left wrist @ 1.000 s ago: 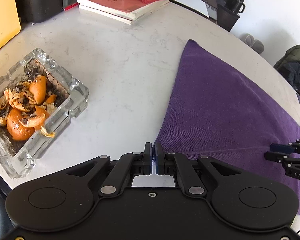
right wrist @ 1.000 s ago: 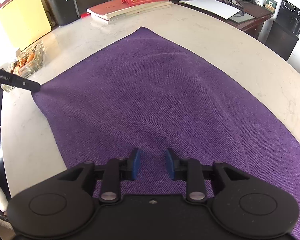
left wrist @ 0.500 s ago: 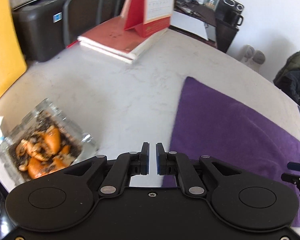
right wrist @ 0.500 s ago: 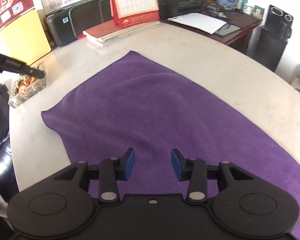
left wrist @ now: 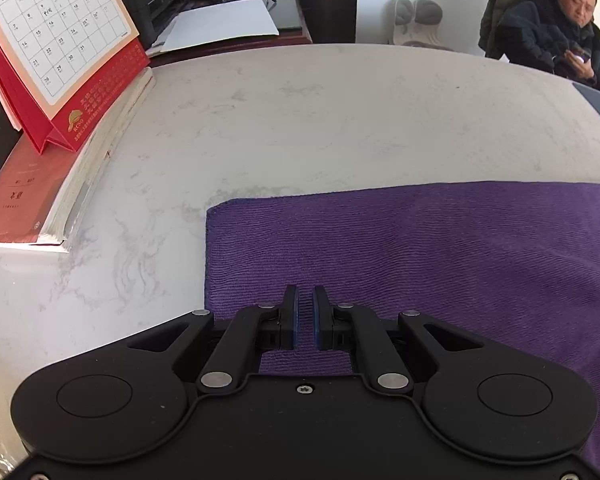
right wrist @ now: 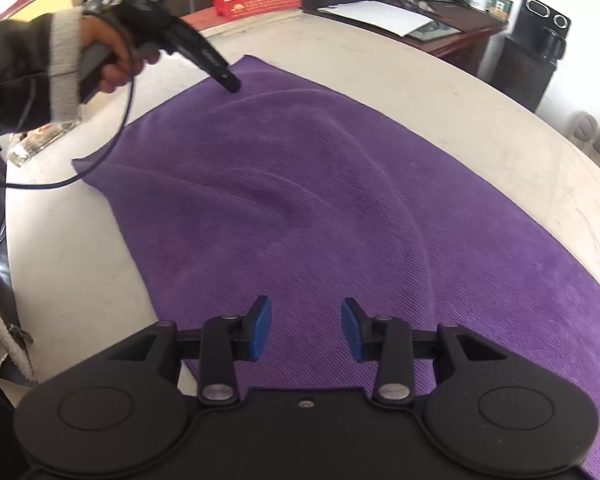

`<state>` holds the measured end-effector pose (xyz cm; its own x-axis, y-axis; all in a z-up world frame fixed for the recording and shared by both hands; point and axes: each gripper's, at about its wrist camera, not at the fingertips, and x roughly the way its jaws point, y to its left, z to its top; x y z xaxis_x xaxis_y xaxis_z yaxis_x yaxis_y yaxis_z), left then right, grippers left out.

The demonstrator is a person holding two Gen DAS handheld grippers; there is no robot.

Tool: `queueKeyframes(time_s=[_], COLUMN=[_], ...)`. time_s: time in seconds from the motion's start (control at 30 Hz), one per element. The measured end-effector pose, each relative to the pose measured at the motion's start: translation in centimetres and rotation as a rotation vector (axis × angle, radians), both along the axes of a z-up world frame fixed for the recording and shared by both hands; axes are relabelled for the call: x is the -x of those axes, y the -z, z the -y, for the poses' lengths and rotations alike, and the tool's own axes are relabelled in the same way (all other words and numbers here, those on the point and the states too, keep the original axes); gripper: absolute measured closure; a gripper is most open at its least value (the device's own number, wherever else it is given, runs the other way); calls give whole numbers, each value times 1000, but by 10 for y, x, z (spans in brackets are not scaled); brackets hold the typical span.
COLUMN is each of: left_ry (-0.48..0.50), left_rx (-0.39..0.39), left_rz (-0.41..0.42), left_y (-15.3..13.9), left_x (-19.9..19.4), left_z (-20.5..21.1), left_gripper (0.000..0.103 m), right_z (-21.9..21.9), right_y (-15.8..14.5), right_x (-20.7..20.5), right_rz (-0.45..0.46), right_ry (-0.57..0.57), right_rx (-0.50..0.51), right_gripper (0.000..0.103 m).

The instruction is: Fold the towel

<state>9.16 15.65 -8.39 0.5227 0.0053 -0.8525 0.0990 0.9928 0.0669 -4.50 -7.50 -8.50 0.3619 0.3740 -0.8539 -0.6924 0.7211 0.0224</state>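
The right gripper is hovering with its blue pads spread and empty over the near edge of the purple towel, which is lying open and lightly rippled on the pale marbled counter. Its jaws have widened a little from a second ago.

Toward 11 o'clock in the right view, the left gripper has swung from the towel's left corner, beside the glass ashtray, to the far corner, and is now hanging over it. Its jaws are nearly pressed together with nothing between them, a thin gap showing in its own view. No corner is lifted, so the first fold is judged not yet begun; the left gripper would need to open to pinch that corner.

At 10 o'clock in the left view a red desk calendar is standing on a red book; only its date numerals read clearly. A printer sits beyond, and a seated person at 2 o'clock.
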Motion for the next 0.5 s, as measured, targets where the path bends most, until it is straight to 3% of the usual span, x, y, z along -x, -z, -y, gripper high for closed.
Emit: queueKeyframes(time_s=[0.17, 0.5], left_ry=[24, 56], left_rx=[-34, -107], left_rz=[21, 34], left_y=[-2, -3], left_x=[-6, -11], left_z=[-5, -3], left_gripper=[93, 91], right_z=[-10, -11], right_y=[13, 11], right_x=[8, 18], right_rz=[-9, -30], right_ry=[-43, -65], right_rx=[19, 13], right_gripper=[67, 65])
